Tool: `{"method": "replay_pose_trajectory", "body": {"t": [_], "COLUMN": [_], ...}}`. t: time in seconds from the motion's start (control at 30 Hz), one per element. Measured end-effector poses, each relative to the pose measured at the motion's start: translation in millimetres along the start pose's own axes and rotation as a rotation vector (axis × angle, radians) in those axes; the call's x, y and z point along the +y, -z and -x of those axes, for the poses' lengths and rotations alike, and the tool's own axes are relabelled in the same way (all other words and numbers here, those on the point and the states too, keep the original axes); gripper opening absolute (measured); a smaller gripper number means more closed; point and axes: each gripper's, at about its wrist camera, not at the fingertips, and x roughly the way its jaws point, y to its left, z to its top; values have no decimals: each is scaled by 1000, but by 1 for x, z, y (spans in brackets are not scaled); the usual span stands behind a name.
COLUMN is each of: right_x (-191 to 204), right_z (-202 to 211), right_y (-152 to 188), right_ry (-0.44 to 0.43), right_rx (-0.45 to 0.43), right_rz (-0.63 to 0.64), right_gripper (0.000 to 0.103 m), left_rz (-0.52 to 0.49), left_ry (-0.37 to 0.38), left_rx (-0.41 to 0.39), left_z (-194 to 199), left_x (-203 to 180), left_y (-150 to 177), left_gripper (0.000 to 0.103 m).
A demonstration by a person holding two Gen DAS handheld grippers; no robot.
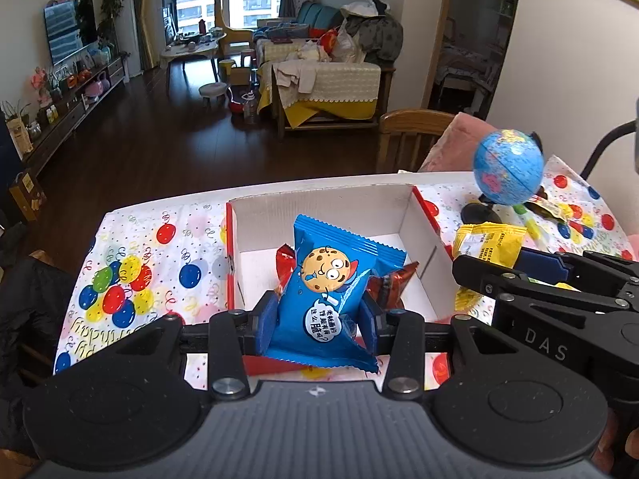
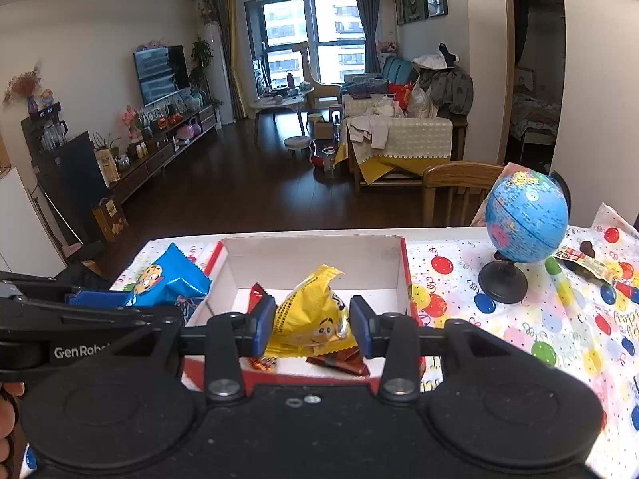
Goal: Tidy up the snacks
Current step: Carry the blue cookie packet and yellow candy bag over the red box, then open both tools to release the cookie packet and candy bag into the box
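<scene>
Left hand-held gripper [image 1: 318,321] clamps the blue cookie packet [image 1: 333,293], long axis pointing ahead; right hand-held gripper [image 2: 312,325] clamps the yellow packet [image 2: 311,315]. The white box [image 1: 319,203] lies directly below and ahead of both.

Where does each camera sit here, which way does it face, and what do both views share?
Left wrist: on the left gripper, looking down its fingers at the blue cookie packet it clamps over the box; the right gripper shows alongside.
Right wrist: on the right gripper, clamping the yellow packet; a hand shows.
Shared: box, globe, balloon tablecloth.
</scene>
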Motion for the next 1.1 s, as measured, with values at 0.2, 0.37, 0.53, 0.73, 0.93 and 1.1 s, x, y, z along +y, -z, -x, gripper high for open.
{"method": "replay_pose_trajectory", "body": {"t": [0.2,0.37,0.53,0.73,0.93,1.1], "right_x": [-15,-27,-36,-45,-47,-48], "right_z": [-36,-67,-94,-122,-133,-136], "right_y": [-4,0,8,16,25,31], "right_ry": [-4,-7,-10,-19,-31,-33], "right_rx": [44,93,140,194,221,238], "right_rz": [2,-1,1,-3,6,12], "right_gripper": [39,39,39,39,39,39], "left_rz": [17,23,22,6,-12,-19], "left_ry": [-23,-41,-59,-69,-85,-88], "left_rx": [45,76,108,147,192,226], "left_z": [-42,-76,-105,-134,-154,-164], "left_x": [-3,-4,-7,-10,-15,-17], "left_y": [-11,-13,-14,-11,-5,0], "left_gripper": [42,42,42,42,42,42]}}
